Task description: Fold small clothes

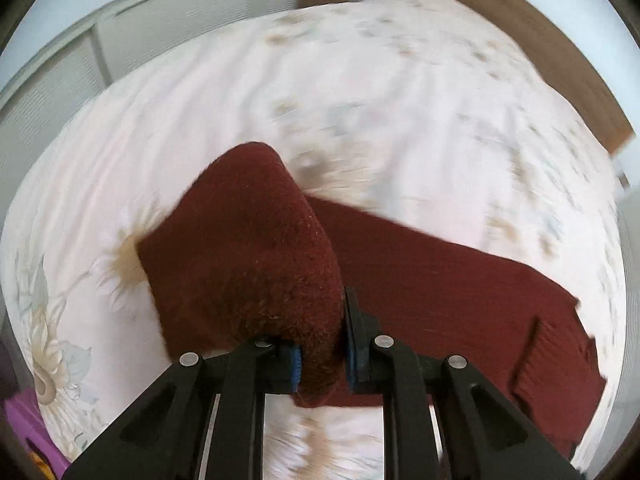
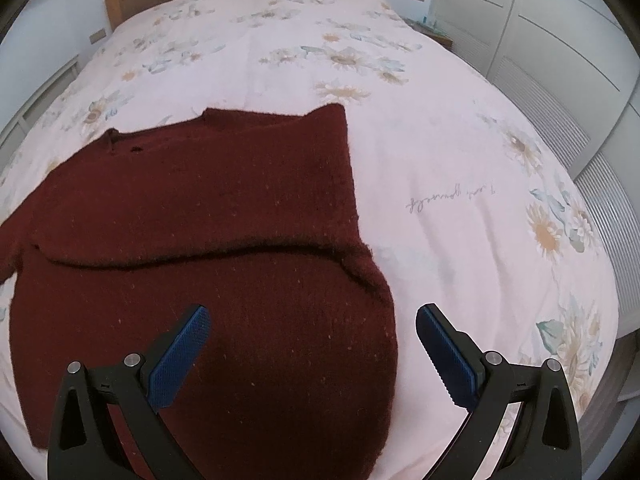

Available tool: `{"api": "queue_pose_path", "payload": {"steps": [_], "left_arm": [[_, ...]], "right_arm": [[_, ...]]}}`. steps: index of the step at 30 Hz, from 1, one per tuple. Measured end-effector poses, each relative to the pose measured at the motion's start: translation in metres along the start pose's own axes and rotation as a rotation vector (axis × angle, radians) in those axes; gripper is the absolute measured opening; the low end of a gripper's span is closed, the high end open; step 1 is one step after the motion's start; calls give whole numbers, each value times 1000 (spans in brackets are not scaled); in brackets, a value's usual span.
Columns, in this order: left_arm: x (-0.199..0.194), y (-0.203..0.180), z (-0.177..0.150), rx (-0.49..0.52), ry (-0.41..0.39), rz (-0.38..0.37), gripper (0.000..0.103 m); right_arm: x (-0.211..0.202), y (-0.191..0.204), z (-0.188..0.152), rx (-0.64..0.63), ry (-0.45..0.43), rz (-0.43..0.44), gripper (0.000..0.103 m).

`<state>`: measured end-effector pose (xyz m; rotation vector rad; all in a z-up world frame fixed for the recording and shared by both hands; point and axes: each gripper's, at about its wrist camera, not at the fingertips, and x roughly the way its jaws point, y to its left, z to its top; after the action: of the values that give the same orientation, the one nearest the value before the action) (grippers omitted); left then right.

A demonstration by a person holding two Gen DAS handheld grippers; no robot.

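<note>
1. Looks like we're mid-fold: the left gripper (image 1: 322, 354) is clamped tight on a bunched bit of the dark red sweater (image 1: 248, 248), which rises straight ahead of its fingers off the flowery bedspread (image 1: 360, 80).
2. The right gripper (image 2: 312, 344) hangs with jaws wide apart, holding nothing, with the sweater's body right under and ahead of it.
3. Next, I'd guess, carry that pinched part across the body and lay it flat, no twisting.
4. Only the right view shows the sweater's full spread; only the left shows the grip.
</note>
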<state>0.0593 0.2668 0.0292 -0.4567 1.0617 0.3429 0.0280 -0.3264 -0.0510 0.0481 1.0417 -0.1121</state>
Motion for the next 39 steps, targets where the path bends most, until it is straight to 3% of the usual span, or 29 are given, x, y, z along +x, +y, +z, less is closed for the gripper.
{"api": "queue_pose_path", "payload": {"steps": [7, 11, 21, 27, 32, 39], "left_arm": [[-12, -108, -4, 179, 2, -114, 14], [-2, -178, -21, 276, 25, -190, 13], [31, -319, -67, 466, 75, -293, 13], [43, -366, -85, 551, 84, -341, 13], [71, -389, -113, 615, 100, -304, 13], [115, -389, -143, 696, 125, -197, 15]], "right_arm": [[-9, 2, 17, -21, -32, 12, 103], [-13, 1, 27, -20, -50, 22, 103], [-16, -12, 43, -6, -71, 30, 103], [-16, -24, 45, 11, -75, 27, 103], [-6, -28, 39, 21, -52, 32, 103], [6, -26, 31, 14, -19, 42, 103]]}}
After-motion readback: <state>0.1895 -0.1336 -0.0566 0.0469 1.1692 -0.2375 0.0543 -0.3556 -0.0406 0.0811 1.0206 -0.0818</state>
